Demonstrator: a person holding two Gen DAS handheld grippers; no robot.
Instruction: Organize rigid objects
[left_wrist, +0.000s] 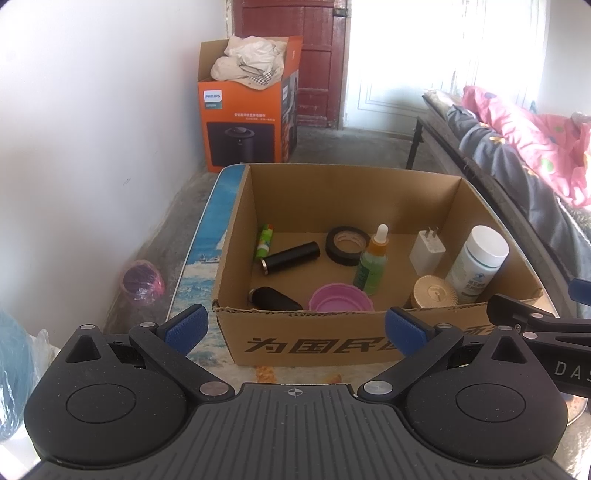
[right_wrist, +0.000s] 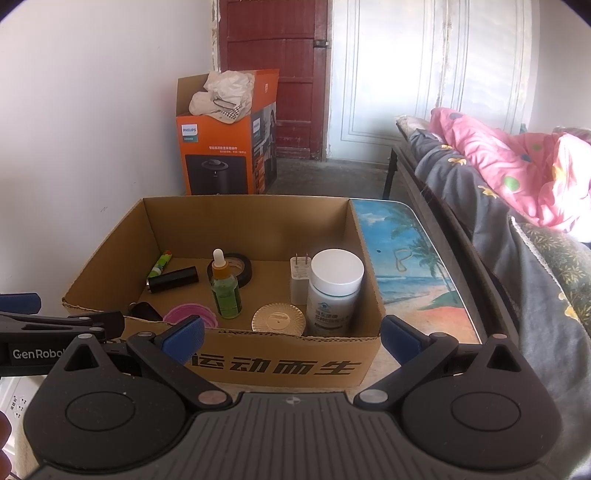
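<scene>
Left wrist view: both grippers hover level, fingers (left_wrist: 186, 328) spread, before the cardboard box (left_wrist: 295, 341).

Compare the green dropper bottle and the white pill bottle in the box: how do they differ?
The green dropper bottle is slim with a narrow white dropper top; the white pill bottle is wider with a broad flat cap. The first is green, the second white. Both stand upright in the cardboard box.

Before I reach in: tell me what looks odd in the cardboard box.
Nothing spilled or broken. Only the black cylinder lies tipped over, slanted beside the tape roll, while the dropper bottle and white pill bottle stand upright.
</scene>
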